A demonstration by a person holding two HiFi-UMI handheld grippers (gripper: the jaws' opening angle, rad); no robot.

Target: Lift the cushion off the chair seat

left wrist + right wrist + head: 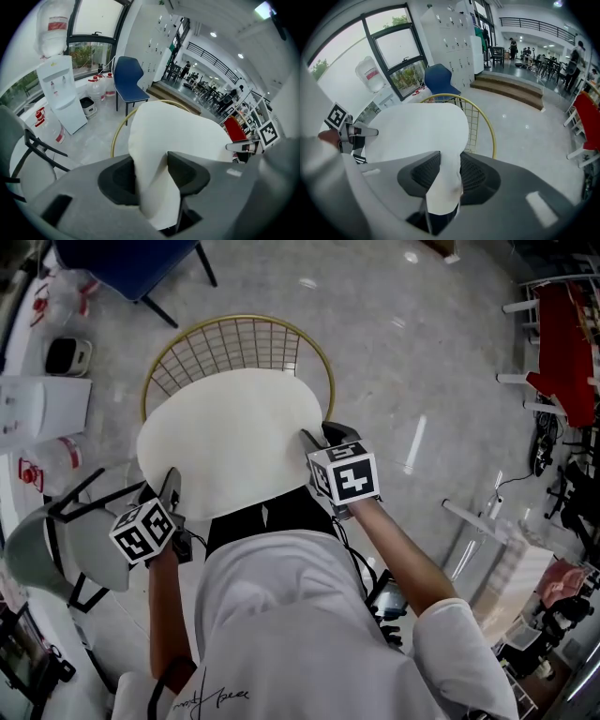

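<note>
In the head view the white cushion [230, 442] covers the gold wire chair [246, 337], with the left gripper [171, 482] at its near-left edge and the right gripper [317, 439] at its right edge, so both should rise evenly to keep it level. The left gripper view shows the jaws clenched on a bunched fold of cushion [178, 131], which calls for a firm pinch. The right gripper view shows that claw likewise grasping the cushion's rim [443, 187], so a straight upward lift should clear the wire back on the far side.

I read this as an office common area or canteen hall. Evidence: a water dispenser [61, 93] with spare jugs [99, 86] by the windows [393, 47], a wall of lockers [450, 33], steps [511, 93] up to tables [539, 63] with people among them, a balcony rail [534, 23] above, and a polished floor [394, 362].
</note>
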